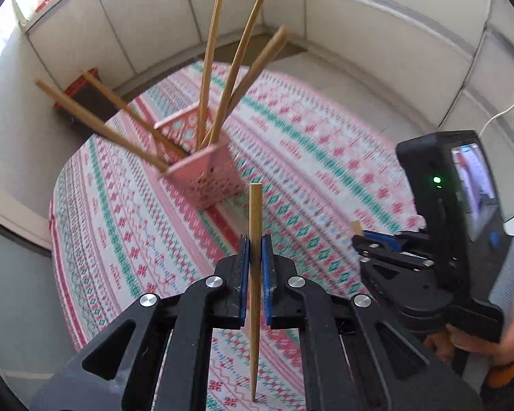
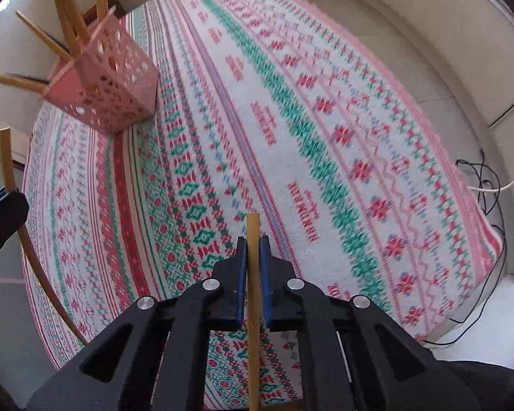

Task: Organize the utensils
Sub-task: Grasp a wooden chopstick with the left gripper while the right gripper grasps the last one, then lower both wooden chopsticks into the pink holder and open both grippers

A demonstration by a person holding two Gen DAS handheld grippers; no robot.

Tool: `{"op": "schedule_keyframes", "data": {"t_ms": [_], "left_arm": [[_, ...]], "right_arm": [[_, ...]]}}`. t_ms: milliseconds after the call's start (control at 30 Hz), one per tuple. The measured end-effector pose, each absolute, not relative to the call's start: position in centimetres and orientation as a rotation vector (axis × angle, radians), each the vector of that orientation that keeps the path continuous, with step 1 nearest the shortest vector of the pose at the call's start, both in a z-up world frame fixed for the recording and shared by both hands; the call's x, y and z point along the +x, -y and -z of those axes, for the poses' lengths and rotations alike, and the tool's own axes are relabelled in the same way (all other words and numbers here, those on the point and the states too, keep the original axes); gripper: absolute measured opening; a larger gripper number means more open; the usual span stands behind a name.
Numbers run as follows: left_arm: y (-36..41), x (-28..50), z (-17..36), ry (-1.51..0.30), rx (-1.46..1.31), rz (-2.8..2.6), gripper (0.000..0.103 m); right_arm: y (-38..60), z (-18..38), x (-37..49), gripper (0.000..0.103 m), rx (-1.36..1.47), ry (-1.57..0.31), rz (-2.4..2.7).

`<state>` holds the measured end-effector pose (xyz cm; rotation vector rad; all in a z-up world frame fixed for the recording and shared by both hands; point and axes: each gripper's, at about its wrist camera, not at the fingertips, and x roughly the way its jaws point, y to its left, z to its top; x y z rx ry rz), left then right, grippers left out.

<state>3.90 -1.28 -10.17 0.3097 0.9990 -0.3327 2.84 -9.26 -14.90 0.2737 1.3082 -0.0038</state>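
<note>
Bright daylight from upper left; motion blur, fisheye-curved edges.

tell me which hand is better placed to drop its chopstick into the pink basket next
Left, probably. The left gripper is shut on a chopstick with the pink basket almost straight ahead. The right gripper also clamps a chopstick, but its basket view sits far off to the upper left.

My left wrist camera looks steeply down along its black two-finger gripper (image 1: 255,250), close above the round table under a pink, green and white patterned cloth (image 1: 325,157). My right wrist camera faces likewise over its own gripper (image 2: 253,250). Both views share the cloth and the pink perforated plastic basket (image 1: 209,178) of wooden chopsticks (image 1: 210,68).
</note>
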Motion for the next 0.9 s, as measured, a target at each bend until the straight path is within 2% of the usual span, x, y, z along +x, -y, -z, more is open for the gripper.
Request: {"op": "schedule_keyframes", "data": {"t_ms": [200,600,900], "left_arm": [[1.2,2.7,5.2,-0.858,0.172,0.442,0.006],[-0.4,1.5,-4.1,-0.605,0.017,0.448,0.006],[-2.6,1.8,-10.7,-0.458,-0.035,0.304,0.006]], "right_arm": [[13.5,8.5,3.1,0.007,0.337,-1.107,0.03],[16.3,-8.5,1.9,0.007,0.323,-0.591,0.029],[18.6,-18.8,3.1,0.008,0.457,-0.365,-0.098]]}}
